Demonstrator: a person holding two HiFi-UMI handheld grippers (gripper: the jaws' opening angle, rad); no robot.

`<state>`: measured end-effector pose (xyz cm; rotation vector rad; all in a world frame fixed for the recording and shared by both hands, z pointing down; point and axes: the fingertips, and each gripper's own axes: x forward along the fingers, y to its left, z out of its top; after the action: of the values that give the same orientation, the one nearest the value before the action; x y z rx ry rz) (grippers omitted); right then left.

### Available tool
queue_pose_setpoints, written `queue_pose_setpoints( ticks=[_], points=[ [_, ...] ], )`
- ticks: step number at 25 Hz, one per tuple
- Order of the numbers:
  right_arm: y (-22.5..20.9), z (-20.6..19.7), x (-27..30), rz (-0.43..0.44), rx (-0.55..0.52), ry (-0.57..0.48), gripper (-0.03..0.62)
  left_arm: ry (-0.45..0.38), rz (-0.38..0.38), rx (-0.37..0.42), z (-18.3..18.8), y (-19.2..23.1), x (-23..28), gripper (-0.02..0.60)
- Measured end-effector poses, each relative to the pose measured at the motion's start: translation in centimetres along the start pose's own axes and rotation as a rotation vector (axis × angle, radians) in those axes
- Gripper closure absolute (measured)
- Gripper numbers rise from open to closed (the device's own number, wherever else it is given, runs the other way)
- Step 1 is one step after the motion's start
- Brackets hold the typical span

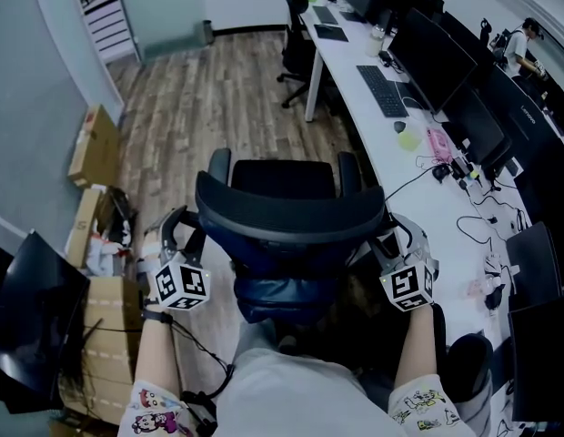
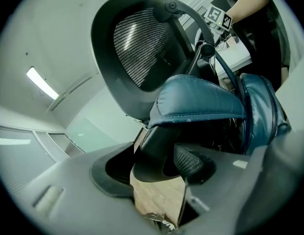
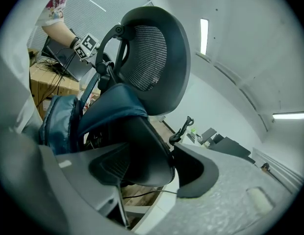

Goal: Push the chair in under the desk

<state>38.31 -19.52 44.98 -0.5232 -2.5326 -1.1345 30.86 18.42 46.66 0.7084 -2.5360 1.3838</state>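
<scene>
The chair (image 1: 291, 215) is not under the table (image 1: 347, 62) yet. It stands on the wooden floor (image 1: 200, 107) just left of the table, very near its edge. Its seat looks along the table, not at it. So I think the push is only starting, and the chair may need a turn toward the table first.

The left hand-held gripper (image 2: 152, 163) holds the side of the chair's back that is far from the table. A black part of the back sits between its two jaws. The jaws look pressed on it, and they stand wide because that part is thick. The right hand-held gripper (image 3: 152, 168) does the same on the side next to the table, and its jaws are clamped on the black part there too.

I think there is one hold on each side so the chair goes straight and does not spin away from the table. Both holds are under the headrest (image 2: 137, 48), likely because the back is stiffer there. A blue cushion (image 1: 287, 299) hangs on the back between the two holds, so the hand-held grippers stay out at the edges and do not squash it.

A black cable (image 1: 414, 182) lies at the table's edge close by, so the side near the table needs care. The space under the table is too dark to see
</scene>
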Motion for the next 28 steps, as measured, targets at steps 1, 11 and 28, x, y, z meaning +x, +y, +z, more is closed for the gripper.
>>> queue_pose_setpoints(
  ticks=[1, 11, 28],
  points=[
    [0.0, 0.0, 0.2, 0.001, 0.002, -0.001, 0.321, 0.001, -0.002, 0.002, -0.1, 0.1, 0.3, 0.319],
    [-1.3, 0.8, 3.5, -0.008, 0.025, 0.023, 0.322, -0.009, -0.022, 0.004, -0.7, 2.5, 4.5, 0.319],
    [-4.3, 1.7, 10.3, -0.092, 0.105, 0.081, 0.324, -0.083, -0.075, 0.028, -1.0, 7.5, 14.6, 0.316]
  ],
)
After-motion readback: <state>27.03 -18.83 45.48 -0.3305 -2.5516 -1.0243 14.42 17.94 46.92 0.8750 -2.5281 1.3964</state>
